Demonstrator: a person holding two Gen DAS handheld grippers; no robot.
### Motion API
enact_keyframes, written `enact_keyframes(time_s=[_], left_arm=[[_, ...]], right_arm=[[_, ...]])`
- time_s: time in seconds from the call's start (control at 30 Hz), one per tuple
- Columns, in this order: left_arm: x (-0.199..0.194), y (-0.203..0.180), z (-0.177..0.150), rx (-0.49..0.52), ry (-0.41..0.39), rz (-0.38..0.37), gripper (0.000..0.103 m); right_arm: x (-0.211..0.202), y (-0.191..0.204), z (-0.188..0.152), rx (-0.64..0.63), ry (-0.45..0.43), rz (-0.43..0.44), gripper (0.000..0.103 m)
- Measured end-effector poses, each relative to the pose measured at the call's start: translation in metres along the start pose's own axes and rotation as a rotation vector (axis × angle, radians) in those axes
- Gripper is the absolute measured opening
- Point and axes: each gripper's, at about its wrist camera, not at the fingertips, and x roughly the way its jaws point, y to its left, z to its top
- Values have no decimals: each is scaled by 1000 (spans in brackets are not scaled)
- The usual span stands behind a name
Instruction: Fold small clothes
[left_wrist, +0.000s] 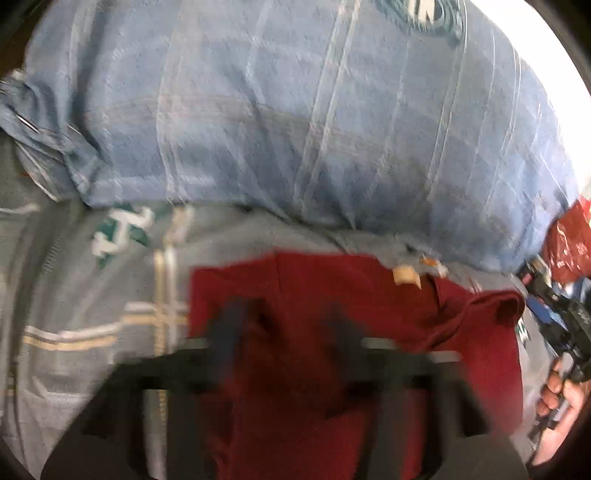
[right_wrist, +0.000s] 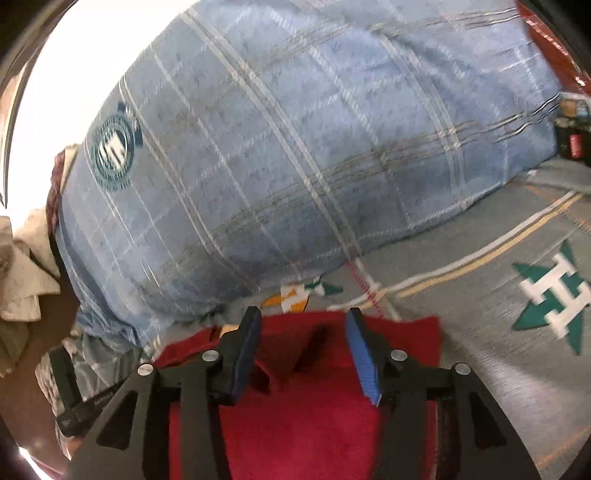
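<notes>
Jaws of both the right gripper and the left gripper stand spread above the red garment, pinching nothing, though the left view is blurred. It lies on the grey patterned bedsheet, just beside the blue checked pillow, probably laid flat so each side can be folded.

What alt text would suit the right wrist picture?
An open right gripper with blue-padded fingers hovers over a red garment on a grey patterned bedsheet. A blue plaid pillow lies behind it.
</notes>
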Motion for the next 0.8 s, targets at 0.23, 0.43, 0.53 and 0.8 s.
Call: enact_keyframes(time_s=[0.23, 0.43, 0.53, 0.8], left_arm=[[-27, 5, 6, -34, -99, -56, 83], [-23, -1, 5, -27, -95, -70, 83], [-19, 3, 5, -41, -86, -70, 83], [-19, 11, 6, -53, -90, -35, 83]], right_arm=[[-12, 20, 1, -106, 8, 69, 49], [32, 49, -23, -283, 180, 49, 49], [59, 43, -21, -279, 207, -60, 47], [78, -20, -9, -13, 151, -210, 49]])
